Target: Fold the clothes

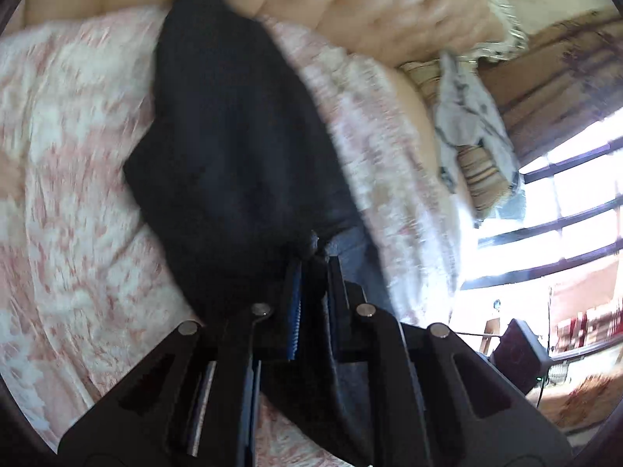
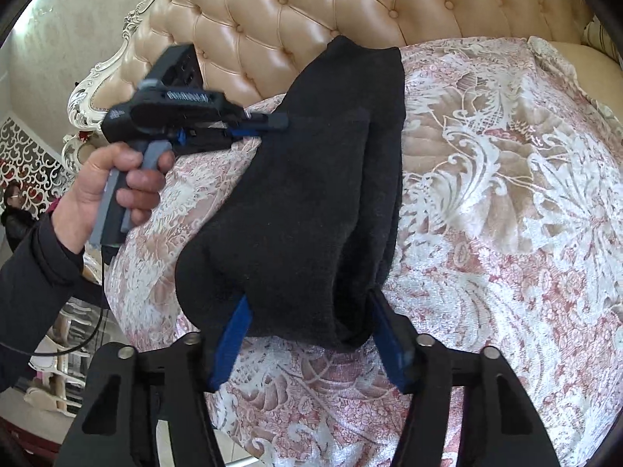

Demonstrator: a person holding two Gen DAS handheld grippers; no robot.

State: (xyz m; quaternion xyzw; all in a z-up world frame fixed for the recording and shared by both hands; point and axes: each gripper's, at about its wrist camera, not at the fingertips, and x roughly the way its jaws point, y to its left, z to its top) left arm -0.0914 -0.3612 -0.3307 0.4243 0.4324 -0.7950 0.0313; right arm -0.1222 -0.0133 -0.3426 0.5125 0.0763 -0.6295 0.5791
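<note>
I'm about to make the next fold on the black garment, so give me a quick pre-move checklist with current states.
1. Left gripper has the black knitted garment pinched, jaws shut: ok.
2. Right gripper gripping: not ok, jaws are open, the garment's near edge only lying between them.
3. Garment lying flat: not ok, a ridge runs down its right side.
4. Pink and white patterned bedspread bare beside the garment: ok.
5. Left view sharpness: not ok, motion blurred.
6. Garment layers aligned: cannot tell.
</note>
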